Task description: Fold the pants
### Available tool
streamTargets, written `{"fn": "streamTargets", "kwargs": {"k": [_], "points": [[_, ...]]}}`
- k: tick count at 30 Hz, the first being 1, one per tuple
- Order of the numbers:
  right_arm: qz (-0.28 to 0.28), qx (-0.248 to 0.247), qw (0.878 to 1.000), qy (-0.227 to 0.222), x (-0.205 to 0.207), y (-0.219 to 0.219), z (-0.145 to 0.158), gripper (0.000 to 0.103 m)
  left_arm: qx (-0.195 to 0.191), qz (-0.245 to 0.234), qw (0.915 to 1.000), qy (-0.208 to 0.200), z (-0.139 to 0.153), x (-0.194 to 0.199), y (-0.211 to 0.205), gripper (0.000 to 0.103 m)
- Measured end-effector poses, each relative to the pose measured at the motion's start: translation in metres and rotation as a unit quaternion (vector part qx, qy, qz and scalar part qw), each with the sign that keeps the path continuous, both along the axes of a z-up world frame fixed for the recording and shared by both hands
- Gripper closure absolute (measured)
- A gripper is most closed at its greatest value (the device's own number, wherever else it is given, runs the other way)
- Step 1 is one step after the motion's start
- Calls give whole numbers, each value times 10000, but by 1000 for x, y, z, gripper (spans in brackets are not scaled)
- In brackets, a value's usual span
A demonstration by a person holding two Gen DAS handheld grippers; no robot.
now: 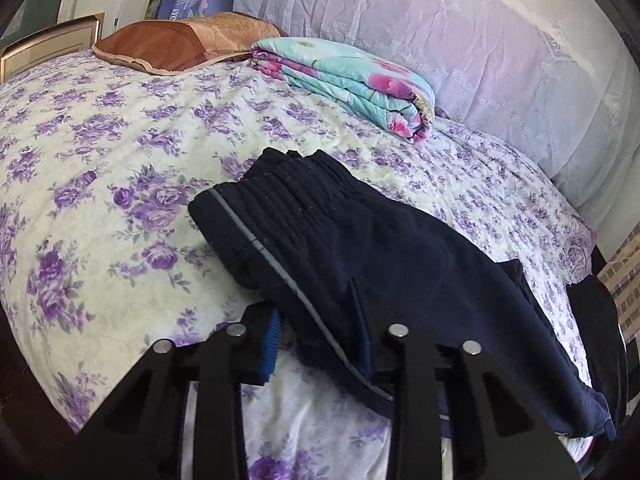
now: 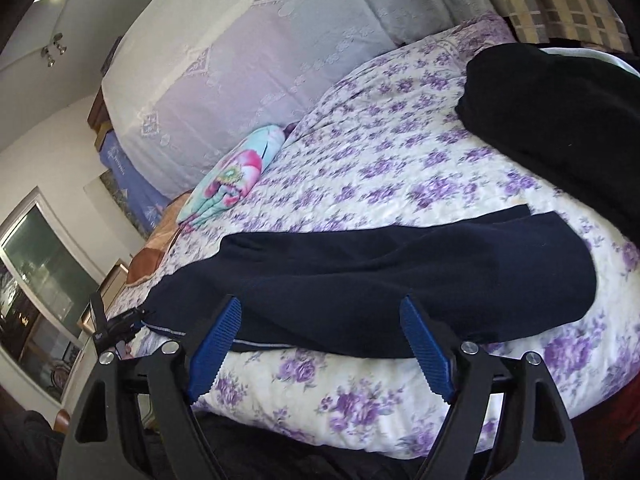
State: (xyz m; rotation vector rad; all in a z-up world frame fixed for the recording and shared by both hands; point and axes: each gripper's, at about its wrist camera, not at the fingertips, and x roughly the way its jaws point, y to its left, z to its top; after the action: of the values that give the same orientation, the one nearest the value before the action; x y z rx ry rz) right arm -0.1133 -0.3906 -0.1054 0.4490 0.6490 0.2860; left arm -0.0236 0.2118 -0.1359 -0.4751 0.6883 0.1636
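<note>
With the navy pants (image 1: pixel 360 248) on the bed (image 1: pixel 120 184), the left tongs (image 1: pixel 320 340) pinch their near edge while the right tongs (image 2: pixel 320 344) gape empty just short of it, so the next fold likely needs that second grip.

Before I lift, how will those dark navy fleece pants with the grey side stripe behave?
Dark navy fleece pants probably flop and sag: they lie creased over the floral bedspread. Thick pile suggests they grip rather than slip. The left gripper straddles one edge, so the rest likely trails.

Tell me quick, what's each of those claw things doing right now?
Left gripper: cannot tell whether it grips; the dark pants lie between its fingers.
Right gripper: open, holding nothing, at the pants' edge.
</note>
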Motion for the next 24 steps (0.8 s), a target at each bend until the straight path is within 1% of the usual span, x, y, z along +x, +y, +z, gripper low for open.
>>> {"fn": "streamTargets", "kwargs": {"k": [5,7,9,10,12,13,14,15,18,20,22,23,24], "points": [[199,31,9987,472,2,14,-24,17,79,-28,9997,-229,8,-7,-3,81],[251,-2,9974,670,2,17,-36,17,101,-40,9995,-313,14,-10,-5,82],[217,-20,9962,846,2,17,-46,17,-121,-113,9988,-463,20,-14,-2,82],[177,-25,9956,917,2,16,-50,17,-328,-175,9979,-535,22,-15,2,82],[27,71,9953,961,2,8,-54,17,-899,-307,9939,-561,24,-13,15,82],[-42,168,9956,919,0,3,-54,17,-1131,-340,9914,-566,23,-13,21,82],[-113,248,9959,858,-1,-2,-53,17,-1273,-367,9896,-557,22,-12,25,82],[-275,349,9962,750,-2,-11,-50,17,-1296,-380,9893,-544,21,-12,26,83],[-659,598,9943,586,4,-36,-41,17,-1044,-402,9925,-494,23,-10,20,83],[-680,760,9938,444,16,-48,-30,17,-903,-400,9939,-481,24,-7,16,83],[-580,908,9938,292,40,-59,-13,17,-902,-405,9939,-480,26,-5,16,83],[-554,904,9941,236,52,-63,-7,17,-921,-419,9937,-484,27,-3,16,83],[-631,793,9947,147,71,-69,1,17,-925,-434,9936,-490,27,-1,16,83]]}}
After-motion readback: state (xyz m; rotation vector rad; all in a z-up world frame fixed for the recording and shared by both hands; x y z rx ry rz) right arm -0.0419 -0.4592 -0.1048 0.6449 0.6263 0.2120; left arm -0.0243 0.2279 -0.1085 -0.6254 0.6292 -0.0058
